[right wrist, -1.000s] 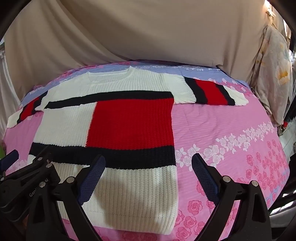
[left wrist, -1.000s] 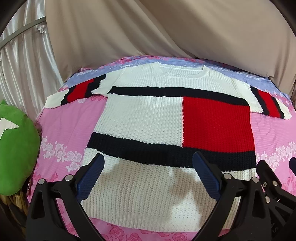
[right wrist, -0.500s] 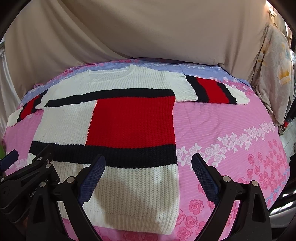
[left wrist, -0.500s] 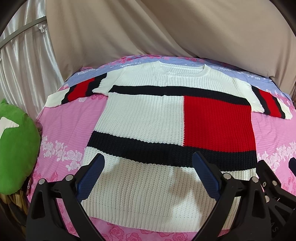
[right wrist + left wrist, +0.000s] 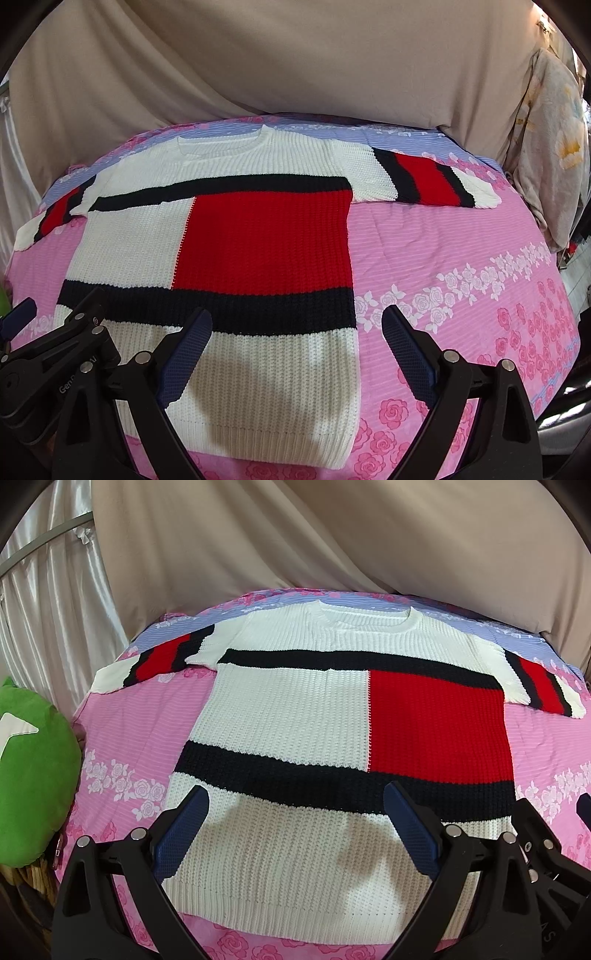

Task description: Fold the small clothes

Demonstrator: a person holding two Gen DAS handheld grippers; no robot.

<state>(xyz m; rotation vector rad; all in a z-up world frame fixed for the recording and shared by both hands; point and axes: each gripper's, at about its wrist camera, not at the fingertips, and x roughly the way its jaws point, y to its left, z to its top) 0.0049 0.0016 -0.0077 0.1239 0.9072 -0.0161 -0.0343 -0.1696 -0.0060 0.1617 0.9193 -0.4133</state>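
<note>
Sweater (image 5: 295, 716) lies flat beneath both spread grippers, left gripper (image 5: 295, 834) and right gripper (image 5: 295, 354).

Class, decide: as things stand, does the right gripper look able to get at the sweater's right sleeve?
Probably yes. The right gripper is open, and the sleeve lies flat on the pink bedsheet with nothing in between.

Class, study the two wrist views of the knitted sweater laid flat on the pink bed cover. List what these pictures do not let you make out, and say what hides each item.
- Sweater hem corners: left wrist view, covered by the left tool arms.
- Sweater's near left part: right wrist view, behind the left tool.
- Green cushion: left wrist view, cut by the frame edge.
- Sweater's underside: hidden against the bed cover.
- Right tool: open, held over the sweater's right hem; contact unclear.
</note>
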